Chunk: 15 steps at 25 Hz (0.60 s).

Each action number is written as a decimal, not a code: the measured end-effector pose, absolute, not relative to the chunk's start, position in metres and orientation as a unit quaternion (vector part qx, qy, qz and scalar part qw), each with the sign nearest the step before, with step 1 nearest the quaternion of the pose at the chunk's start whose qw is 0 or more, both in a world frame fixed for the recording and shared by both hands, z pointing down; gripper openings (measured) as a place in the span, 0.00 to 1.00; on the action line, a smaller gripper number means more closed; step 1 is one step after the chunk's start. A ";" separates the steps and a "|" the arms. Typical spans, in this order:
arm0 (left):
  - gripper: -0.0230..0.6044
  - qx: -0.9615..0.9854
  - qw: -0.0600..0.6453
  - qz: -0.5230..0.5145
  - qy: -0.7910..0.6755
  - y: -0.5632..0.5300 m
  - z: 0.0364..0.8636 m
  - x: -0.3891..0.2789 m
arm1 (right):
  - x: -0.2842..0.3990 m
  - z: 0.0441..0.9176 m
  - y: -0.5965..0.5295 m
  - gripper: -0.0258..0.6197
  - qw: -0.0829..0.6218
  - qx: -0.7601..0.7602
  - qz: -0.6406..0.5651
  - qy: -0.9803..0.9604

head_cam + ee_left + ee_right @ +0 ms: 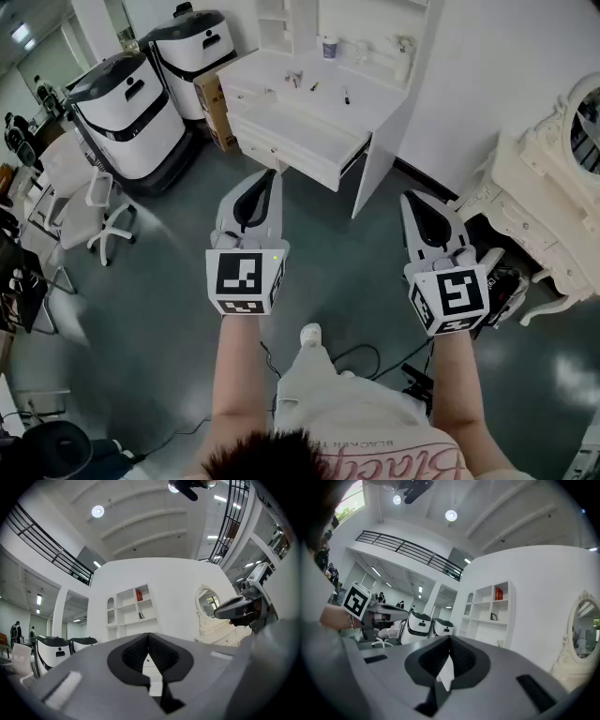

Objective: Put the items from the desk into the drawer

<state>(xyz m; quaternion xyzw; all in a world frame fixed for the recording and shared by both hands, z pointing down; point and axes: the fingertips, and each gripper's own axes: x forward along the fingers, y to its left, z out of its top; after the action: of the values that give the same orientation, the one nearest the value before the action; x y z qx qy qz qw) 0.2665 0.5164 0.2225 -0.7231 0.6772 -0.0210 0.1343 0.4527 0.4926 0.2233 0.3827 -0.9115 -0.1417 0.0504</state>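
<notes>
Your left claw (263, 187) and right claw (418, 208) are both clenched on nothing. The small items (315, 86) lie on the desk (375, 105), well ahead between them, above the open drawer (281, 150). The left claw looks nearer.

- Shirt (375, 450): pink script lettering, seen upside down, possibly beginning "Black"; the small dark line of print beside it is too small to read.
- Left gripper (270, 178) and right gripper (412, 199): each cube bears square black-and-white code markers, without letters.
</notes>
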 end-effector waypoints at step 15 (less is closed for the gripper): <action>0.05 -0.740 0.133 -0.016 0.659 0.412 0.227 0.215 | 0.397 0.223 0.391 0.05 0.040 0.402 -0.140 -0.904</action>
<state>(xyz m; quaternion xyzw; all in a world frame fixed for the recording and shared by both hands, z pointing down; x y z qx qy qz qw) 0.2146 0.4117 0.2270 -0.7397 0.6594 -0.0157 0.1332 0.3973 0.3906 0.2230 0.4025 -0.9038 -0.1396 0.0401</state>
